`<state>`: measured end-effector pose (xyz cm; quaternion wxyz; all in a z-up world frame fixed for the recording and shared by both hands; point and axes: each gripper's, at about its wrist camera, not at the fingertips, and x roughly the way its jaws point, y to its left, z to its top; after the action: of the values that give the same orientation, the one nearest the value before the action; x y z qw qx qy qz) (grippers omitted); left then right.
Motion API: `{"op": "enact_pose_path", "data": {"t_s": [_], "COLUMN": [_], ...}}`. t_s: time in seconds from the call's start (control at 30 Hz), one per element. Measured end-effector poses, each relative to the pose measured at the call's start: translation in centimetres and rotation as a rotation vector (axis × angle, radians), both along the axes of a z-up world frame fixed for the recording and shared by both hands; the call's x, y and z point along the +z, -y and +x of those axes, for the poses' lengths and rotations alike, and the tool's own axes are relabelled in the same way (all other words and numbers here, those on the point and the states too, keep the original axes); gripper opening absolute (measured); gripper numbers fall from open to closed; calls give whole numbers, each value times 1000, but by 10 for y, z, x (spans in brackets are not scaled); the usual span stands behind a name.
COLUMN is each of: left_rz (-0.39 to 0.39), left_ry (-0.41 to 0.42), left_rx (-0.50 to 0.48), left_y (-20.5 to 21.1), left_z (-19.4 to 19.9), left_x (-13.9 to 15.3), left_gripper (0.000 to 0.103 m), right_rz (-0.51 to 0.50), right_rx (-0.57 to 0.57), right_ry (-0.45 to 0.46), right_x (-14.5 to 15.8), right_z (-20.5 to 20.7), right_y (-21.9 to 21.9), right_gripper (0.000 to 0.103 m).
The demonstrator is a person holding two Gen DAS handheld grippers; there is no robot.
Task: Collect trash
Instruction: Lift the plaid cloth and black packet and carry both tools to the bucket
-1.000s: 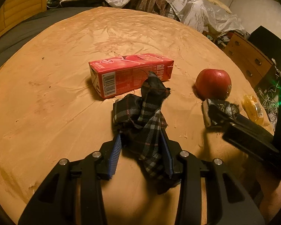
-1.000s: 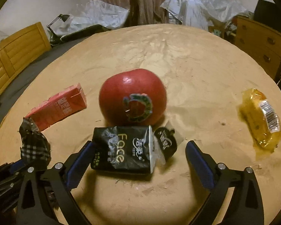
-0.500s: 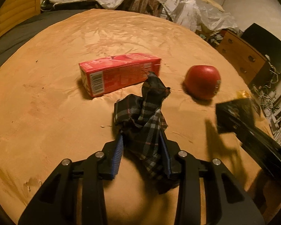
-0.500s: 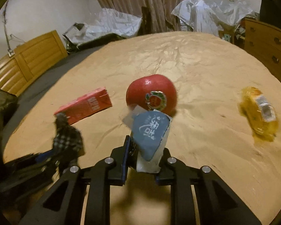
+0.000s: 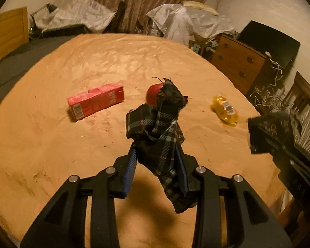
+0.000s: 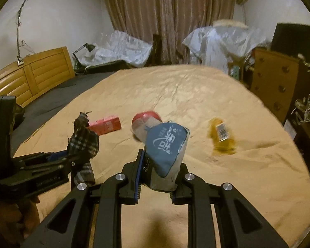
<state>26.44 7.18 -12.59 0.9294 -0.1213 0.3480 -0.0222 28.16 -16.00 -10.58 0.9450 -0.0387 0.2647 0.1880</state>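
left gripper (image 5: 158,165): black frame | blue ribbed pads, silver screws | right gripper (image 6: 157,177): same build

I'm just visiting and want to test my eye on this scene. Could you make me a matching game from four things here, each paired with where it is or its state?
Things:
1. dark plaid cloth scrap
2. black and blue foil packet
3. red rectangular carton
4. yellow plastic wrapper

States:
a. lying on its side on the tan cover
b. clamped in the right gripper
c. lying near the cover's right edge
d. clamped in the left gripper

Pairs: 1-d, 2-b, 3-a, 4-c
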Motion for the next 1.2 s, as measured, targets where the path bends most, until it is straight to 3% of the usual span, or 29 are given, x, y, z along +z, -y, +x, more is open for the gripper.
{"op": "enact_pose_path", "data": {"t_s": [0.2,0.3,0.43,0.93,1.2], "left_rz": [122,201,244,242,230], "left_ry": [80,168,222,234,269], "left_rx": [46,122,153,128,25], "left_y": [21,27,32,38,75], "left_z": [-34,-56,-71,-78,-79], "left_x": [23,36,46,60,79], "left_gripper": [34,34,34,34,34], "right_rz": [-18,-7,16,32,27], "right_rx": [-26,-31,-29,-36,-82], "right_ry": [95,126,150,155,153], "right_x": [21,26,29,49,78], "right_z": [-38,-54,-71,-87,-107], "right_y": [7,8,9,23,65], "right_gripper": [22,22,22,22,22]}}
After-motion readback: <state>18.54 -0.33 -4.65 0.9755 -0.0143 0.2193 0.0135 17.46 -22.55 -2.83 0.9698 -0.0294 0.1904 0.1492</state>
